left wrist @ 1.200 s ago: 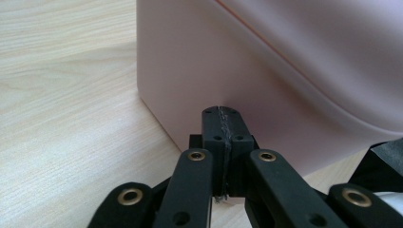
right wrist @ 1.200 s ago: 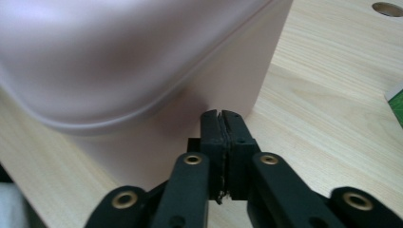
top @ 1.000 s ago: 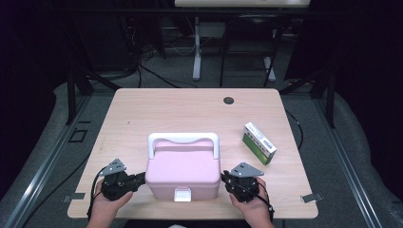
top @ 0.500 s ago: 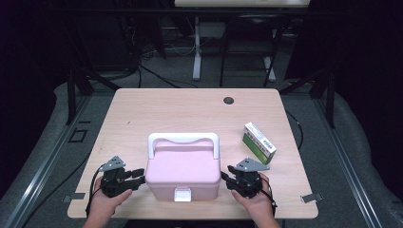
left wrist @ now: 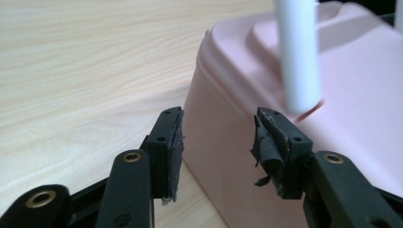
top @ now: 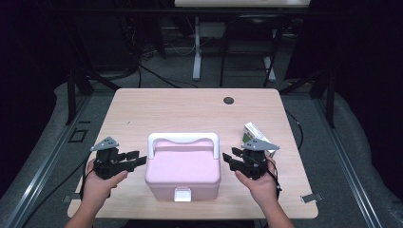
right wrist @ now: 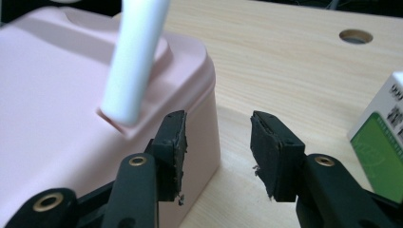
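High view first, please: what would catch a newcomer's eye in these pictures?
A pink plastic box with a white carry handle sits closed at the near middle of the light wooden table. The left gripper and right gripper flank its sides, jaws just opened, nothing between them. A green-and-white carton lies just beyond the right gripper.

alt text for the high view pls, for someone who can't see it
A pink box with a white handle sits near the front edge of a light wooden table, flanked by a person's two hand-held grippers, the left gripper and right gripper, both open and apart from the box. A small green and white carton lies behind the right gripper.
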Available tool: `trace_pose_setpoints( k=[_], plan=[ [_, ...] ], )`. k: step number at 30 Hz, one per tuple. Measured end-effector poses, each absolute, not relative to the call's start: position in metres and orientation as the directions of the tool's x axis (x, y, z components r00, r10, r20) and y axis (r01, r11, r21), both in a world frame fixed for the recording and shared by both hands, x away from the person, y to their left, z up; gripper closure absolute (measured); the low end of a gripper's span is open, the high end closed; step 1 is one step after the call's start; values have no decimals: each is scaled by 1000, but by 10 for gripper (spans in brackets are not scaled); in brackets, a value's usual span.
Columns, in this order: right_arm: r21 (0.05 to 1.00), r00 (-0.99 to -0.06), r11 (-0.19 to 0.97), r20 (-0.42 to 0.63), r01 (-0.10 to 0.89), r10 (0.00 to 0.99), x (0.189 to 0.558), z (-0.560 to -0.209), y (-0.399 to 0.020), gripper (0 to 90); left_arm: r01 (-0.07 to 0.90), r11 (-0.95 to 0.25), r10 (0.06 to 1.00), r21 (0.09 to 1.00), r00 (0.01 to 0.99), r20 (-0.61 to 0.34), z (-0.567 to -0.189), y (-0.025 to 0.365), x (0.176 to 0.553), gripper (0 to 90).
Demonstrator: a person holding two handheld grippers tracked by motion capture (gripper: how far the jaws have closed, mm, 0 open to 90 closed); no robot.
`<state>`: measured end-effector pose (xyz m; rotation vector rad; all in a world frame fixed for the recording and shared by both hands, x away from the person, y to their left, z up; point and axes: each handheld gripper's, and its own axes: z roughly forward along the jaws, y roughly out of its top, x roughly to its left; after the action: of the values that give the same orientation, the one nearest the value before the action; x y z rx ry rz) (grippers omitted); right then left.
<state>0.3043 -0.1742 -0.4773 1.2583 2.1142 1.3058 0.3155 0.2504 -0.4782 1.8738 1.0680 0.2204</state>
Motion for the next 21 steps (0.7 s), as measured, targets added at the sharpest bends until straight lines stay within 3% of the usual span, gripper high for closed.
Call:
trace_pose_setpoints(
  k=[5, 10, 21],
  plan=[
    [850, -563, 214, 112, 481, 819, 302, -459, -176, 563, 575, -177, 731, 799, 621, -285, -454, 253, 315, 548],
    [861, -591, 251, 70, 443, 804, 298, -430, -172, 553, 531, -194, 730, 825, 640, -240, -423, 251, 311, 524],
    [874, -627, 268, 52, 405, 777, 305, -400, -155, 545, 510, -236, 715, 827, 668, -208, -391, 239, 327, 506]
  ],
)
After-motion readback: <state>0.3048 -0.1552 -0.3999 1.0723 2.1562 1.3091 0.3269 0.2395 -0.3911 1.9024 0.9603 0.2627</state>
